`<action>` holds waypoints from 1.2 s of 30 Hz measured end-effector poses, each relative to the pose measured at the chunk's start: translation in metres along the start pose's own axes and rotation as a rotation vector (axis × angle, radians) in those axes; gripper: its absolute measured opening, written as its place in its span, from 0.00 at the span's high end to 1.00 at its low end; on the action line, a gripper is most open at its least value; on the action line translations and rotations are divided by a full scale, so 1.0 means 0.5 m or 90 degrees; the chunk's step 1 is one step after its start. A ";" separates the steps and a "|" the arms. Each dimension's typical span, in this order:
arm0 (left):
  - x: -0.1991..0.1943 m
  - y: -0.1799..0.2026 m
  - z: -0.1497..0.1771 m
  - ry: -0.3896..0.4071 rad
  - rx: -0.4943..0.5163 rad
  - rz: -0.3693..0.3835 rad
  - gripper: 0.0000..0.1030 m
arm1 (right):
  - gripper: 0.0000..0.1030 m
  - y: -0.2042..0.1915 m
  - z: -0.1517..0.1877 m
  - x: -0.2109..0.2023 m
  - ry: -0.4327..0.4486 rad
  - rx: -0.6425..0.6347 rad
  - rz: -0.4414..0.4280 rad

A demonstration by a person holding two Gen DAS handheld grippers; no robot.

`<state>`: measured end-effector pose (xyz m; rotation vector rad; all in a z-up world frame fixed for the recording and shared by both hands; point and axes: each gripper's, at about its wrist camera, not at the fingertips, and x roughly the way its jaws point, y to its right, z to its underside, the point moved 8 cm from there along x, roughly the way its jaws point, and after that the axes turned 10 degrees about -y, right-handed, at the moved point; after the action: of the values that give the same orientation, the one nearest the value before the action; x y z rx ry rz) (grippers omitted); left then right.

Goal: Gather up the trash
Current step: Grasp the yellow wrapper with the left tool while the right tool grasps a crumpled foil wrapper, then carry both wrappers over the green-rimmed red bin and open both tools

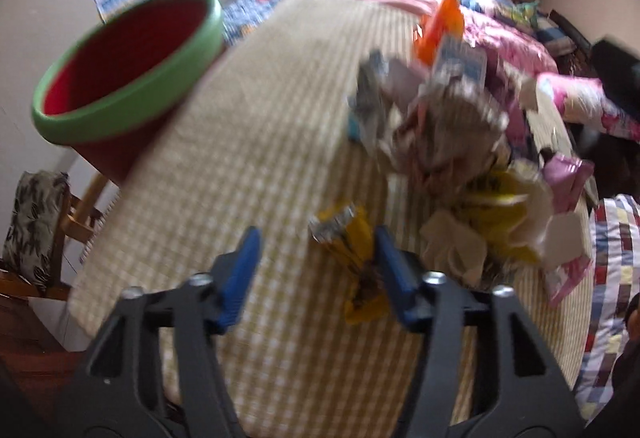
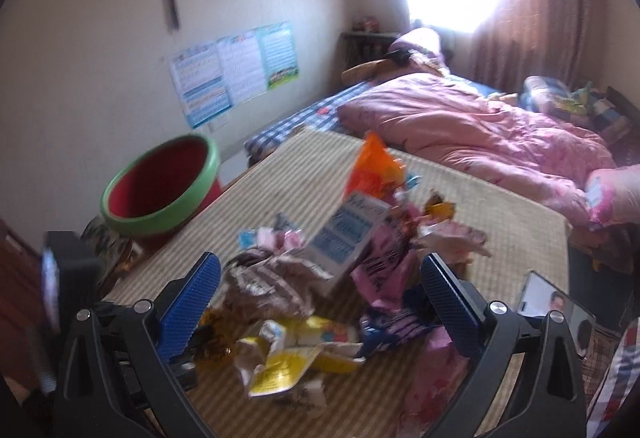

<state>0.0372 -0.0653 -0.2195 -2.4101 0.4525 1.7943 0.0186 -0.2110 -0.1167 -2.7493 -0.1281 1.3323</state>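
One crumpled yellow foil wrapper [image 1: 352, 250] decides the coming move: it lies flat on the checked-cloth bench [image 1: 248, 125], apart from the main heap, right at the left tool [image 1: 316, 274]. Its long axis runs near to far, roughly along the line the tool points. It sits off-centre in the gap, hard against the right blue pad [image 1: 394, 278], with bare cloth between it and the left pad; through the blur I cannot tell whether that right pad touches it. The left tool's jaws stand at a middling gap, around the wrapper and not visibly clamped on it.

The heap of crumpled paper and plastic packets [image 2: 320, 278] lies to the right of the wrapper and further off. The right tool [image 2: 320, 294], jaws spread wide and empty, hovers over this heap, the litter showing between its pads.

The red plastic basin with a green rim [image 1: 124, 77] stands at the far left edge of the bench, well apart from both. By my judgement, the left hand is nearer the wrapper and the basin.
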 end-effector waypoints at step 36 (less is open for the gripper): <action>-0.199 -0.276 -0.166 0.224 -0.087 0.012 0.86 | 0.24 -0.127 -0.020 0.095 -0.138 -0.070 -0.031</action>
<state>0.1287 0.0619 -0.1133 -2.8381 0.3942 1.4501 0.0534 -0.1429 -0.1403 -2.6589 -0.2876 1.6543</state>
